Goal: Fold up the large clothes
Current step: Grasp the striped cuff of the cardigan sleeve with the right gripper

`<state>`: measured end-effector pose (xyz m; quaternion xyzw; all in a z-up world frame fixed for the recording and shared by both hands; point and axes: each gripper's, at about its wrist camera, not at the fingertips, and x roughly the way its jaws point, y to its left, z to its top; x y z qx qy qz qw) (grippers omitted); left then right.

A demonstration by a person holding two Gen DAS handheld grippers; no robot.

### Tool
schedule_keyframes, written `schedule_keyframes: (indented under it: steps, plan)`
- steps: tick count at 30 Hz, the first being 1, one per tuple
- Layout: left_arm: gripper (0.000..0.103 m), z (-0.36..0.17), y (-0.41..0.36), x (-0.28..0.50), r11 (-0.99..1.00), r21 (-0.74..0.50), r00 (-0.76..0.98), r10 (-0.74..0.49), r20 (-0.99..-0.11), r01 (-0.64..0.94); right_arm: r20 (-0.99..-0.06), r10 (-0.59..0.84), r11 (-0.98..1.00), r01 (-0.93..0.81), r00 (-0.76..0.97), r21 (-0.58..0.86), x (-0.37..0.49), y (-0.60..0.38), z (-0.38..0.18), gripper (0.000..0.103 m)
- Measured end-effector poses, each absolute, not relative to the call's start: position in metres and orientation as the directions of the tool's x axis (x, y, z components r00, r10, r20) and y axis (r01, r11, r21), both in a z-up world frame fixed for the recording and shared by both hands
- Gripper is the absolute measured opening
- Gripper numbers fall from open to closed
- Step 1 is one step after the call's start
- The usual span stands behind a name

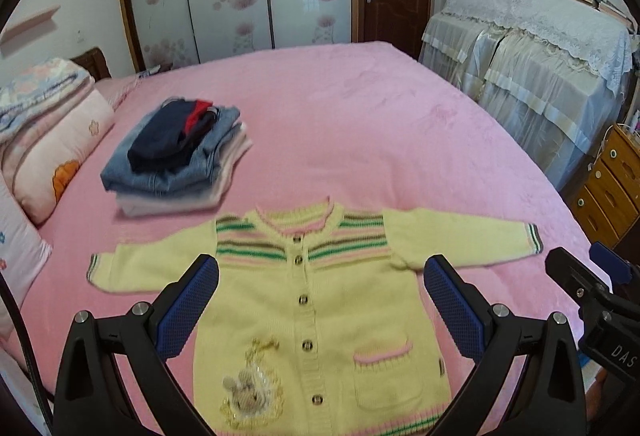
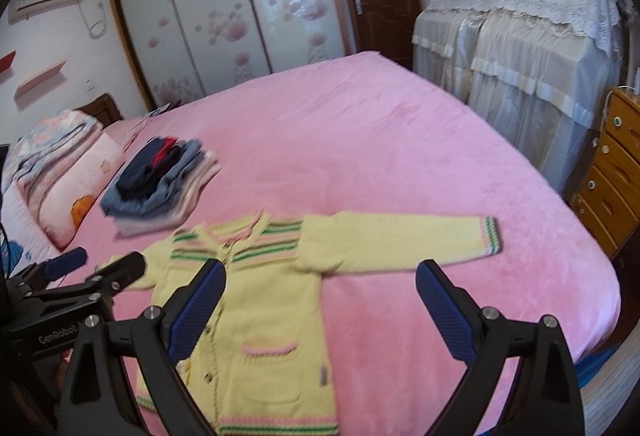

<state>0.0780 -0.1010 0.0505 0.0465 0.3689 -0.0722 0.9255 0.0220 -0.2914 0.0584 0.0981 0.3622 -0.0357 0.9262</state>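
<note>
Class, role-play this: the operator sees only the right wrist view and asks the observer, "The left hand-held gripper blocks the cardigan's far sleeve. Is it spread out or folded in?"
Observer: Spread out. The sleeve lies flat on the bed, its striped cuff pointing toward the pillows.
Operator: What is hidden low on the front, across from the pocket?
Observer: A rabbit patch, level with the pocket on the cardigan.
Operator: Is the front fastened?
Observer: Yes, five buttons run down the closed placket.
</note>
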Motion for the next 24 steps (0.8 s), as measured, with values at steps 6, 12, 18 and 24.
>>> schedule_keyframes:
  steps: [6, 12, 18, 24]
  plan:
    - [0.102, 0.049, -0.124, 0.111, 0.985, 0.015, 0.725, -0.118, -0.679, 0.174, -0.684, -0.075, 0.963, 0.230, 0.726, 0.138, 0.045, -0.333, 0.052, 0.097]
    - [0.102, 0.025, -0.156, 0.139, 0.977, 0.023, 0.703, -0.137, -0.698, 0.214, -0.724, -0.114, 0.930, 0.330, 0.680, 0.163, 0.065, -0.383, 0.023, 0.097]
    - [0.102, -0.004, -0.186, 0.157, 0.966, 0.013, 0.672, -0.169, -0.721, 0.256, -0.777, -0.129, 0.896, 0.408, 0.616, 0.175, 0.076, -0.422, -0.018, 0.096]
    - [0.102, -0.031, -0.205, 0.169, 0.961, 0.021, 0.644, -0.169, -0.746, 0.276, -0.822, -0.077, 0.858, 0.457, 0.564, 0.233, 0.079, -0.446, -0.058, 0.088]
